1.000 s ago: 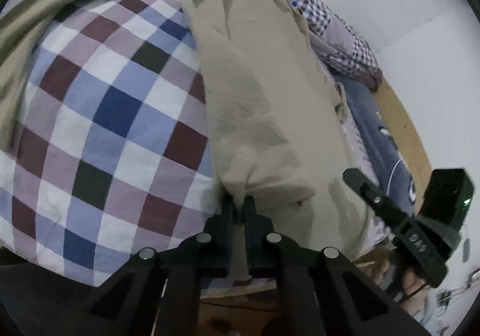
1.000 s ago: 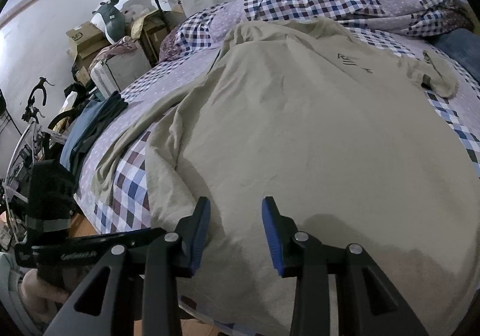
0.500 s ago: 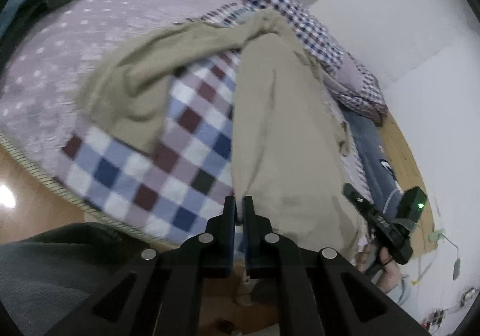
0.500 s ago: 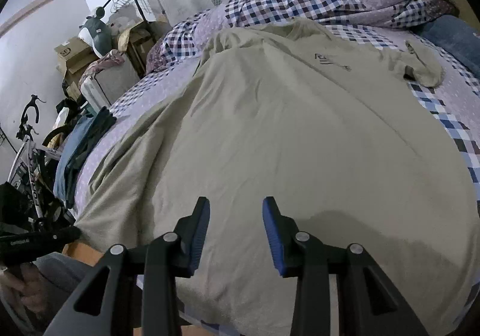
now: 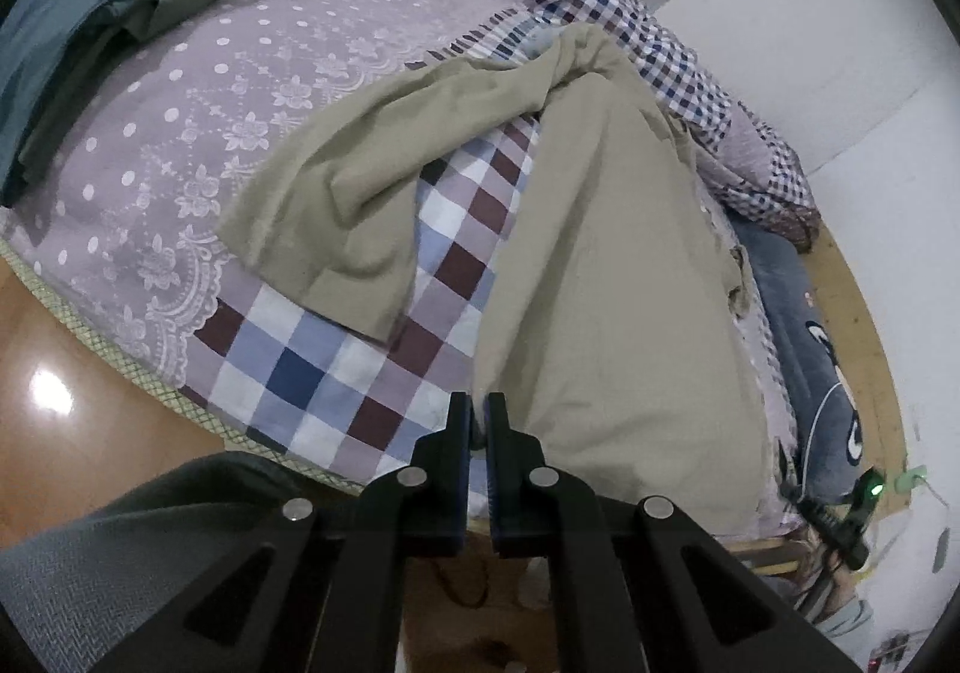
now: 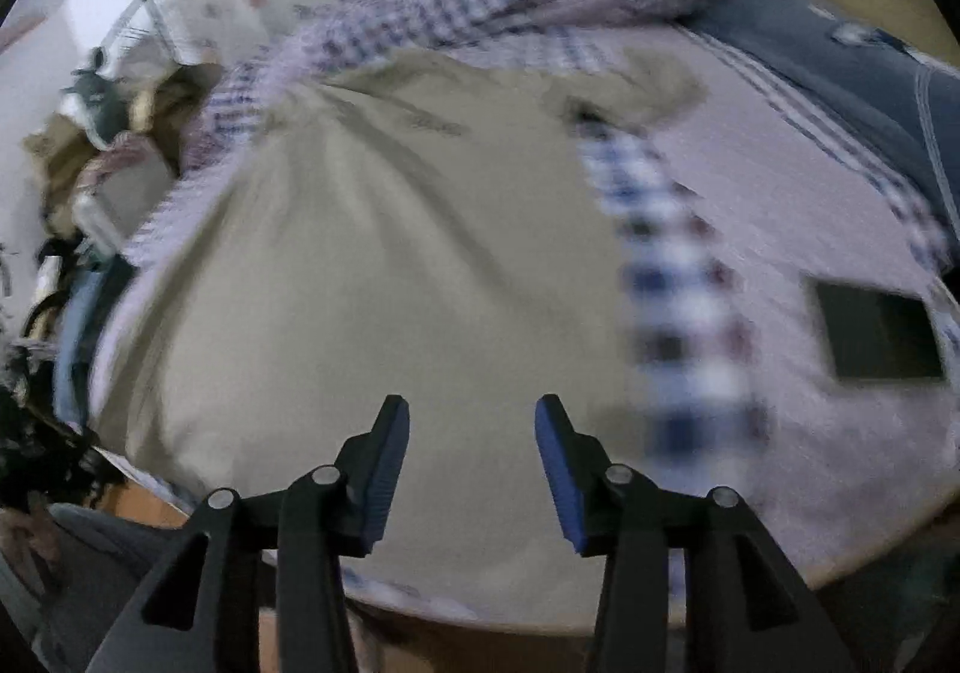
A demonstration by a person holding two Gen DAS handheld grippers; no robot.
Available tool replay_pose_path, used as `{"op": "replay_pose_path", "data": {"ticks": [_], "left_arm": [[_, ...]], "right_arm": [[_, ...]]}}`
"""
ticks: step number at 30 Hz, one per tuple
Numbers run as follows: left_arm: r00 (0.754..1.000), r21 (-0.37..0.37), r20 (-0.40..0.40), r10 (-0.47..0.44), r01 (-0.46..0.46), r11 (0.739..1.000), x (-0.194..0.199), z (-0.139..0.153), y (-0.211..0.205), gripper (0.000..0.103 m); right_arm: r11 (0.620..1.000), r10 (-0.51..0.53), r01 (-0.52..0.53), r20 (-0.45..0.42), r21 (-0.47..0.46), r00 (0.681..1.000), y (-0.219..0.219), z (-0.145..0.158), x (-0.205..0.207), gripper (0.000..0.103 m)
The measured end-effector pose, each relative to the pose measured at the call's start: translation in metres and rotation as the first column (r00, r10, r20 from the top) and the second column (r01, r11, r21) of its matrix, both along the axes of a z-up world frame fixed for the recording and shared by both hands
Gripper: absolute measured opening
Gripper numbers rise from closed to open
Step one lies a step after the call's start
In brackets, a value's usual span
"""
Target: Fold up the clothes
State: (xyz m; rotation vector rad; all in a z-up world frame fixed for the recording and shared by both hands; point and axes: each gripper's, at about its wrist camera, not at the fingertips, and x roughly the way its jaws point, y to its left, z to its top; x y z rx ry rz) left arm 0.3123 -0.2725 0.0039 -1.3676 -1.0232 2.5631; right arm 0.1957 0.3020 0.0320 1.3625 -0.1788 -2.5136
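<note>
A beige T-shirt lies spread on the bed, its hem toward me and one sleeve thrown out to the left. My left gripper is shut on the hem's left corner at the bed's near edge. The right wrist view is blurred by motion. There the beige T-shirt fills the middle, and my right gripper hangs open just above its hem with nothing between the blue pads. The right gripper's body also shows low at the right of the left wrist view.
The bed has a checked cover and a lilac dotted sheet. Folded dark teal clothes lie at the far left. A blue garment lies at the right, with a dark square patch nearer. Wooden floor lies below.
My left gripper has drawn back toward the bed's near edge, still holding the hem. My right gripper has swung to the right, staying open; its view is now blurred.
</note>
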Motion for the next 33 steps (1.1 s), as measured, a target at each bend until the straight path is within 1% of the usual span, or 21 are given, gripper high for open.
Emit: {"op": "replay_pose_path", "data": {"ticks": [1,4,10,14,15,16,17,18,19,22,24,29,30,33], "left_arm": [[1.0,0.001,-0.001,-0.005,0.005,1.0,0.0,0.002,0.001,0.003],[1.0,-0.021,-0.006,-0.022,0.021,1.0,0.0,0.009,0.007,0.003],[0.999,-0.065,-0.005,-0.042,0.042,0.997,-0.001,0.014,0.014,0.003],[0.999,-0.076,0.026,-0.045,0.047,0.996,-0.005,0.009,0.018,0.003],[0.999,-0.071,0.032,-0.041,0.043,0.997,-0.006,0.008,0.018,0.003],[0.999,-0.069,0.034,-0.038,0.04,0.997,-0.006,0.008,0.018,0.003],[0.999,-0.071,0.035,-0.037,0.04,0.997,-0.006,0.009,0.017,0.003],[0.999,-0.076,0.036,-0.039,0.042,0.996,-0.006,0.01,0.017,0.003],[0.998,-0.082,0.037,-0.041,0.044,0.996,-0.006,0.012,0.016,0.003],[0.998,-0.103,0.036,-0.055,0.058,0.993,-0.002,0.019,0.014,0.003],[0.997,-0.101,0.039,-0.071,0.075,0.992,0.002,0.024,0.014,0.003],[0.993,-0.095,0.044,-0.113,0.117,0.989,0.011,0.037,0.013,0.003],[0.991,-0.097,0.051,-0.12,0.125,0.987,0.012,0.038,0.014,0.003],[0.984,-0.139,0.122,-0.127,0.143,0.98,0.005,0.02,0.019,0.003]], "right_arm": [[1.0,-0.013,0.012,0.025,0.01,1.0,0.012,-0.003,0.003,0.048],[0.999,0.008,-0.011,0.104,0.035,0.995,0.025,-0.016,0.01,0.048],[0.99,0.065,-0.088,0.2,0.113,0.978,0.019,-0.037,0.013,0.048],[0.985,0.073,-0.108,0.244,0.132,0.967,0.015,-0.05,0.008,0.047],[0.983,0.078,-0.116,0.253,0.141,0.964,0.012,-0.053,0.006,0.044],[0.981,0.087,-0.127,0.256,0.145,0.963,0.009,-0.055,0.005,0.039],[0.98,0.096,-0.137,0.254,0.146,0.962,0.007,-0.056,0.004,0.02],[0.978,0.106,-0.147,0.253,0.146,0.962,0.004,-0.057,0.004,0.005],[0.977,0.113,-0.152,0.248,0.146,0.962,0.002,-0.056,0.004,0.005],[0.971,0.125,-0.166,0.231,0.17,0.965,0.006,-0.043,0.011,0.004],[0.968,0.127,-0.168,0.215,0.188,0.968,0.011,-0.032,0.017,0.004],[0.975,0.101,-0.128,0.149,0.182,0.984,0.036,0.015,0.032,0.004],[0.972,0.102,-0.129,0.142,0.196,0.985,0.037,0.024,0.032,0.004],[0.956,0.091,-0.124,0.135,0.266,0.987,0.04,0.04,0.031,0.004]]}}
